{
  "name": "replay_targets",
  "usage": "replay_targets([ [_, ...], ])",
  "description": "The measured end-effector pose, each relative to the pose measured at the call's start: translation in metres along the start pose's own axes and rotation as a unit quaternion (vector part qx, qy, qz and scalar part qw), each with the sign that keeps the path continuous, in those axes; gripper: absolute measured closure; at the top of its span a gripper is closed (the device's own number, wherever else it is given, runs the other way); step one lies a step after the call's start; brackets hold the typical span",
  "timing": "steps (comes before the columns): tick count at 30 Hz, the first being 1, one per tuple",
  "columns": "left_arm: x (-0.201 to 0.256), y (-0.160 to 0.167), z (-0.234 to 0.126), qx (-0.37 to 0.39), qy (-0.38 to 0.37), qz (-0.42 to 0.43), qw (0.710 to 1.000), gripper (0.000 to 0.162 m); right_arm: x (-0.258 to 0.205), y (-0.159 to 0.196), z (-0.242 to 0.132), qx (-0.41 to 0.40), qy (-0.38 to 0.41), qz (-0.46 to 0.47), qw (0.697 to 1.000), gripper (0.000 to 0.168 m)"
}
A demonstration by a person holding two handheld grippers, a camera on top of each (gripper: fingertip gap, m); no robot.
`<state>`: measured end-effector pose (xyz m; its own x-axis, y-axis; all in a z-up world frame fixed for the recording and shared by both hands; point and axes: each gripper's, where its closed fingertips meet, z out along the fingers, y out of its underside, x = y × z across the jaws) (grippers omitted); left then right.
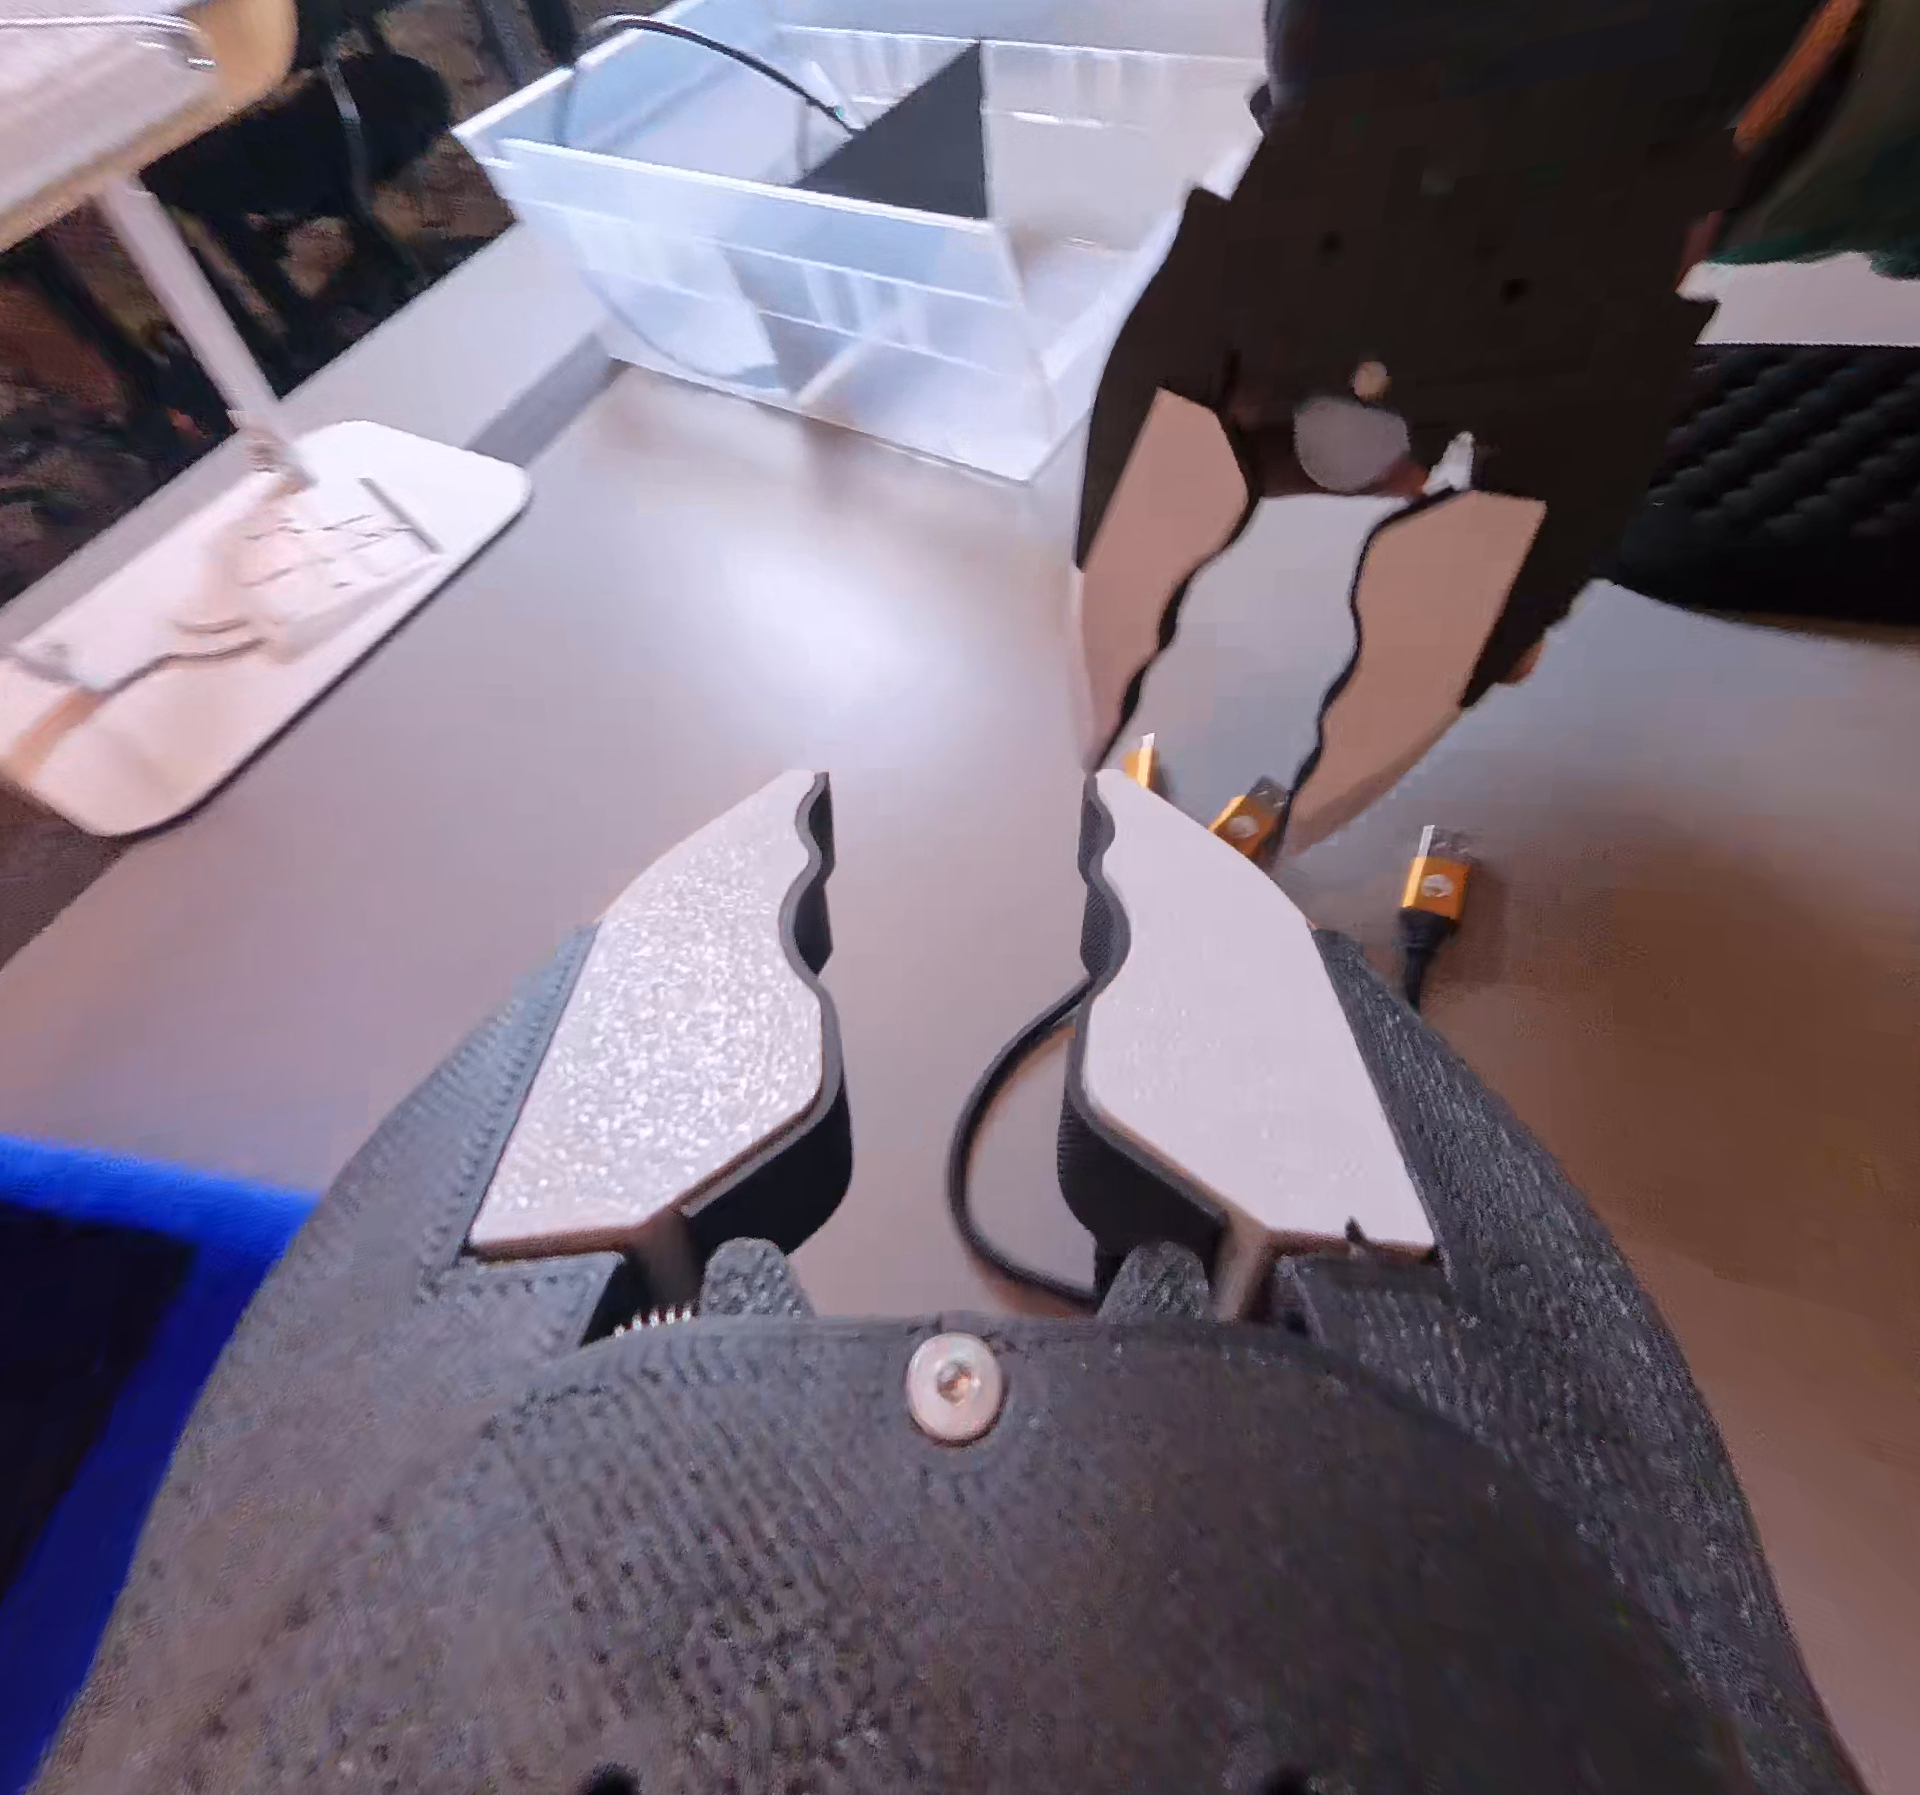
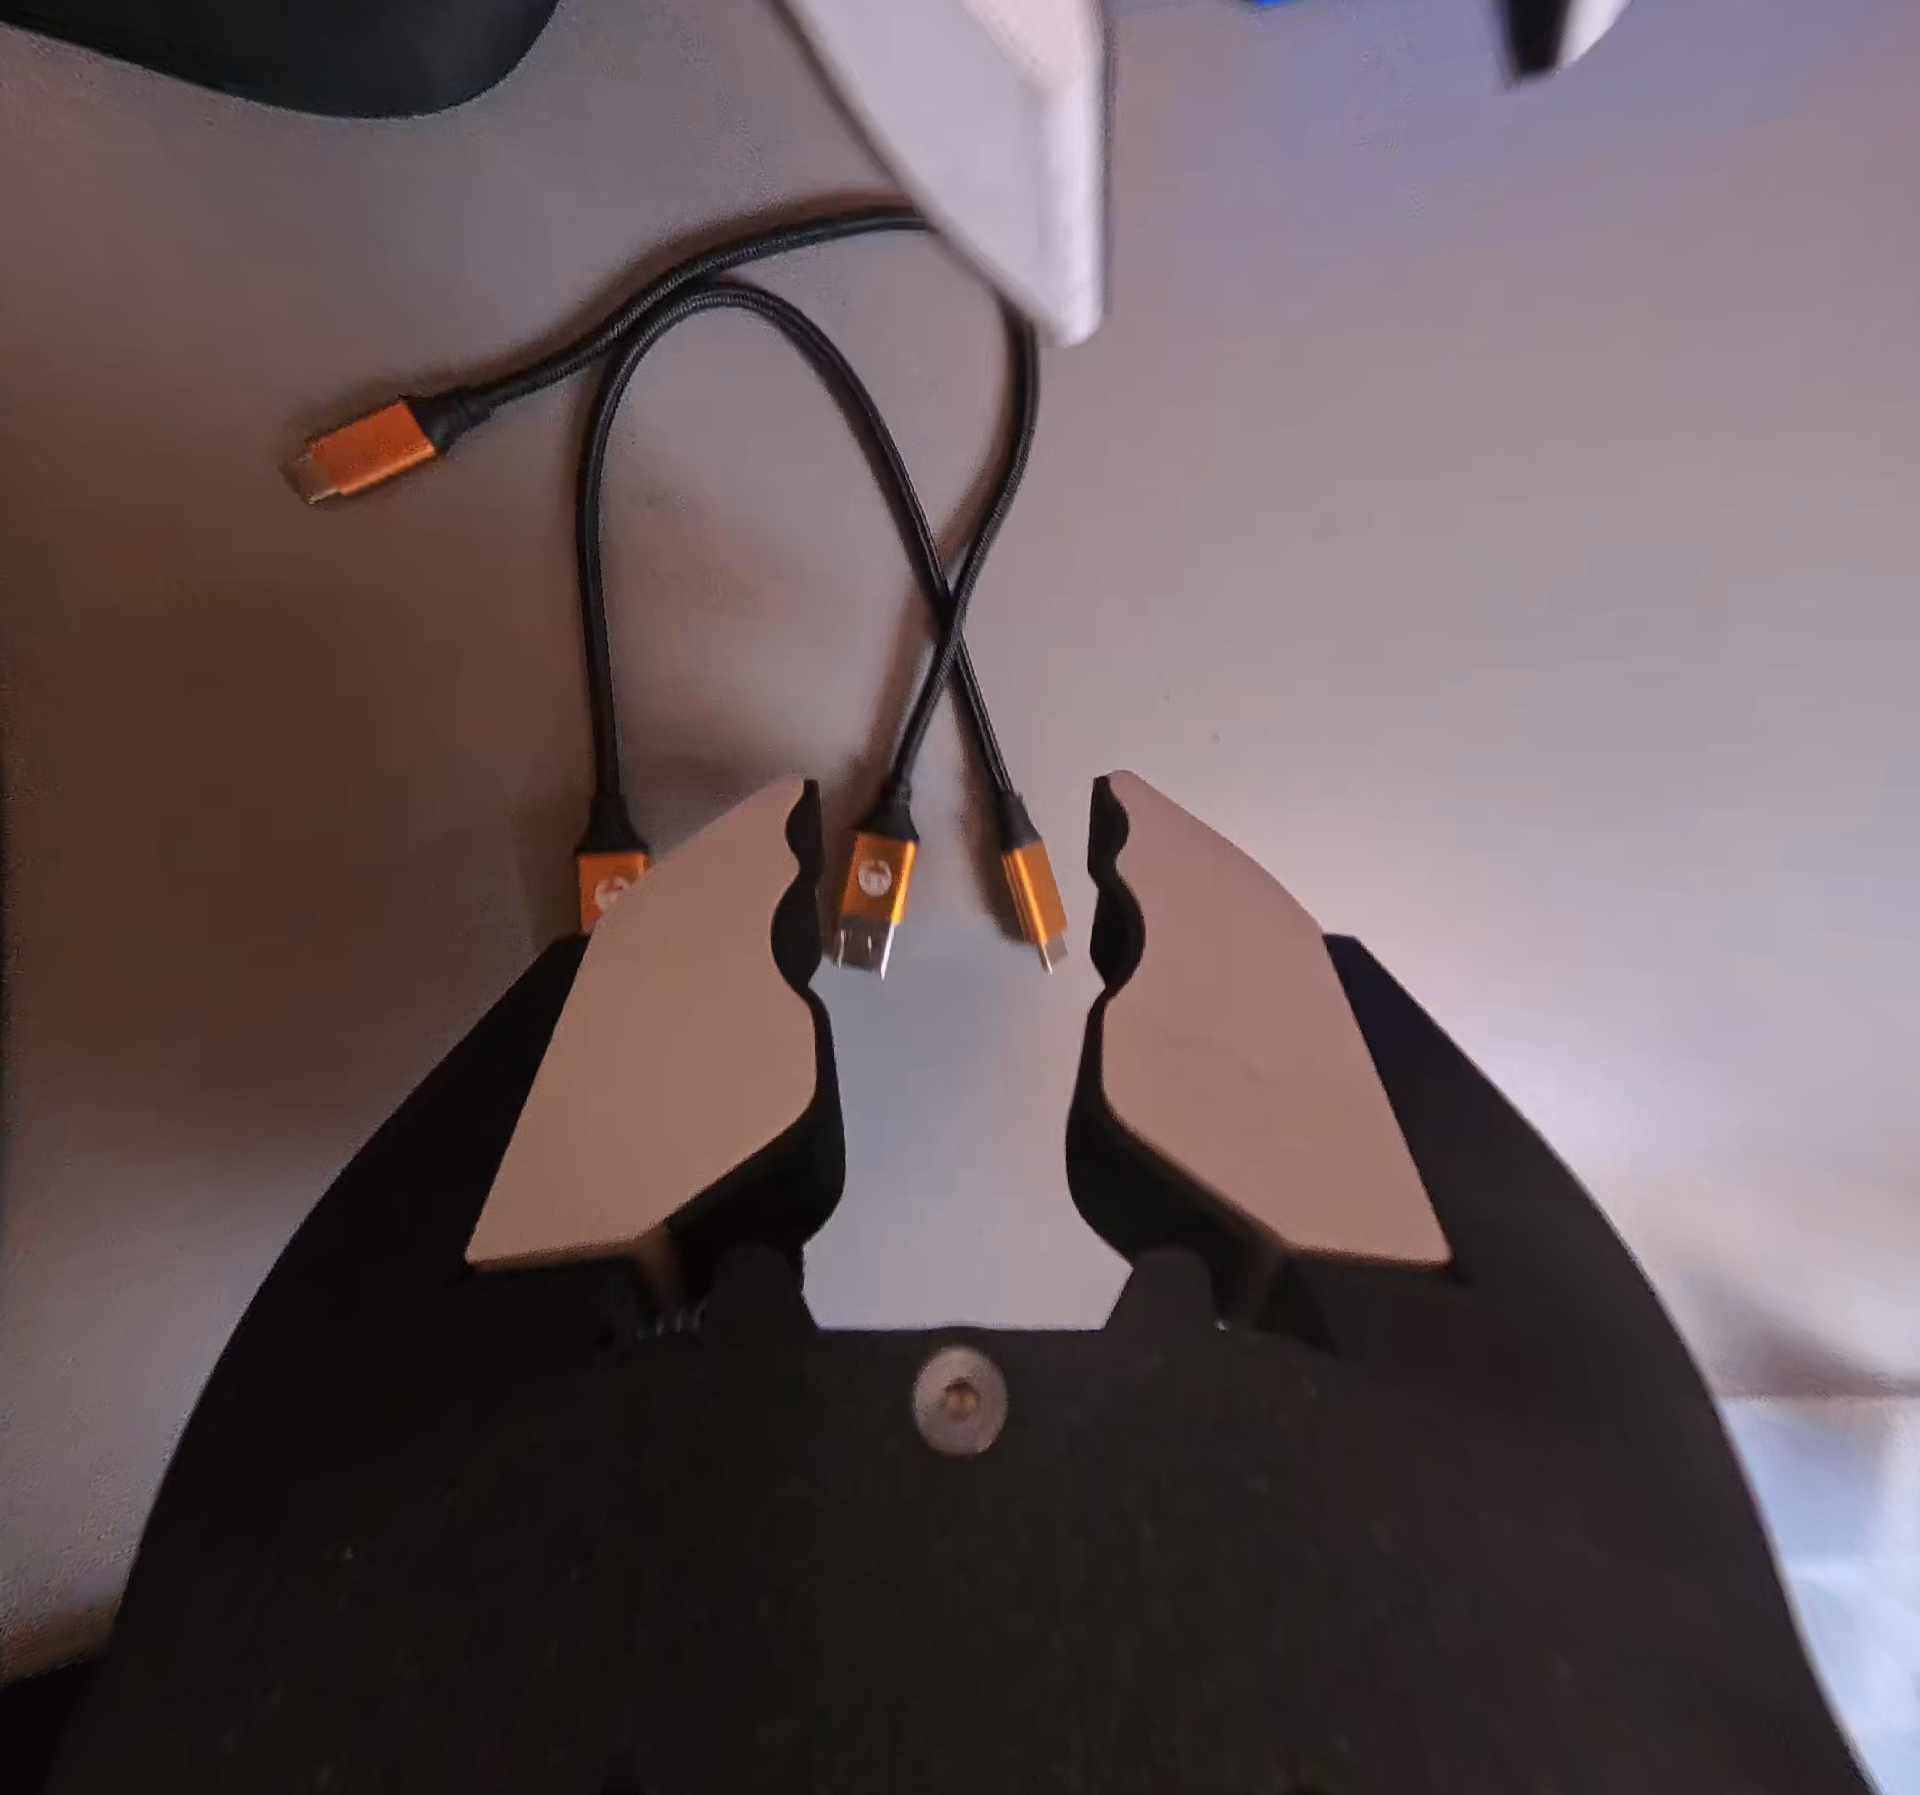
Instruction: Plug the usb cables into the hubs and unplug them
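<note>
The right claw (image 2: 956, 872) points down over the worktop (image 2: 1455, 602), fingers apart and empty; the left claw (image 1: 956, 872) reaches forward, likewise apart. Two black cables (image 2: 790, 374) lie there, showing four orange plugs (image 2: 878, 888), two between the right fingers

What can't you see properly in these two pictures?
- Hubs: none shows in either view.
- Left plug: right wrist view, half hidden behind that gripper's own finger.
- Cables: right wrist view, their far ends run under a blurred white finger.
- Plug: left wrist view, mostly hidden behind the left gripper.
- Clear box: its contents are blurred.
</note>
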<state>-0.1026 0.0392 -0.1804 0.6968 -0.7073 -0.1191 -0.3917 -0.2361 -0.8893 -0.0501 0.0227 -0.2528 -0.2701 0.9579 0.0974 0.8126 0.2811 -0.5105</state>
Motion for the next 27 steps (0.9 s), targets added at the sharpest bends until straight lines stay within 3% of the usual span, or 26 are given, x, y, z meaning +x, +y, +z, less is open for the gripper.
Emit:
replay_targets([
  [5,-0.035,0.017,-0.031,0.014,-0.063,-0.018,0.998,0.124,0.000,-0.001,0.038,-0.077,-0.034,-0.010,0.996,0.124],
  [10,-0.041,0.023,-0.037,0.016,-0.070,-0.019,0.997,0.126,0.003,0.000,0.041,-0.126,-0.087,-0.025,0.988,0.161],
  [17,-0.041,0.027,-0.042,0.013,-0.076,0.000,0.997,0.127,-0.023,0.011,0.029,-0.109,-0.067,-0.078,0.989,0.164],
  [22,-0.042,0.021,-0.050,0.035,-0.076,-0.008,0.996,0.128,-0.032,0.014,-0.024,-0.032,-0.033,-0.030,0.998,0.164],
  [27,-0.042,0.015,-0.053,0.048,-0.079,-0.007,0.996,0.128,-0.006,0.008,-0.120,0.045,0.050,0.025,0.997,0.165],
])
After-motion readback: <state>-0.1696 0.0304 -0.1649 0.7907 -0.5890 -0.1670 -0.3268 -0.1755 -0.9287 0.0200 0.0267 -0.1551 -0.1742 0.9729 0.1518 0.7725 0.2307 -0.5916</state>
